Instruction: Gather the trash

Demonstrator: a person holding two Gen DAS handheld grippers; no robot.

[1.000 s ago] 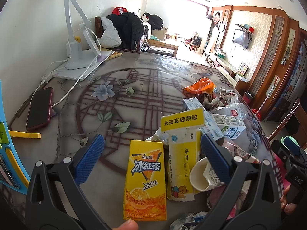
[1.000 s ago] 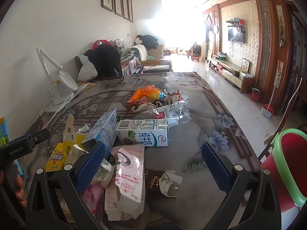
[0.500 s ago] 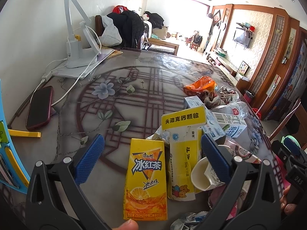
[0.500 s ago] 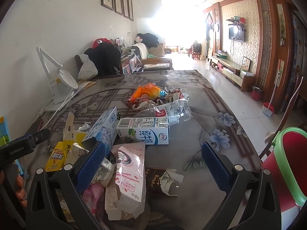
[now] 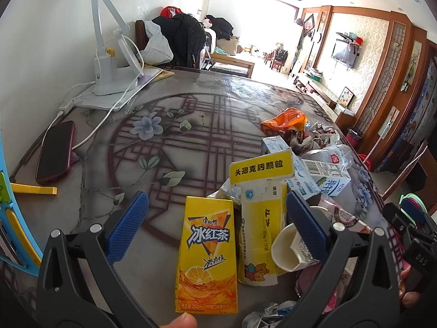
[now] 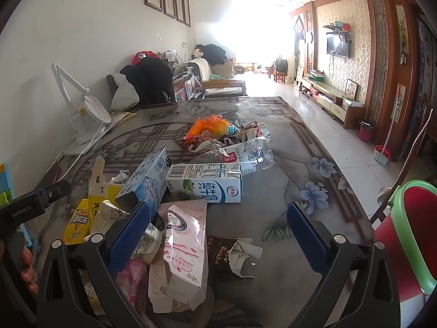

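Glass-topped table [image 5: 191, 125], patterned with brown lattice and pale flowers, fills both views, and the trash sits heaped toward its near right part. Beyond the right edge stands a red bin with a green rim [image 6: 409, 218], the likely destination, closest to the right gripper [image 6: 218, 235]. A white desk lamp [image 5: 106, 63] and a dark red phone [image 5: 56, 151] lie far left, well apart from the litter.

Among the trash, a milk carton [image 6: 207, 186] lies on its side across the pile, with a crushed clear bottle [image 6: 245, 153] and an orange bag [image 6: 207, 125] behind it. A torn pink box [image 6: 185, 248] lies between the right gripper's spread jaws, its long axis running away from the camera. Beside it is a ripped brown wrapper [image 6: 232, 254].

The left gripper [image 5: 218, 232] also has its jaws wide apart, holding nothing. A yellow iced tea carton [image 5: 207, 257] lies flat directly between its fingers, long axis pointing away along them, so its narrow width crosses the gap. A torn yellow medicine box [image 5: 259, 218] lies just beside it on the right, touching or nearly so, with a paper cup [image 5: 286, 248] against the right finger.

The carton looks like the left gripper's nearest pick: a short move forward and down should bracket it, though the neighbouring box may get caught in the closing jaws.
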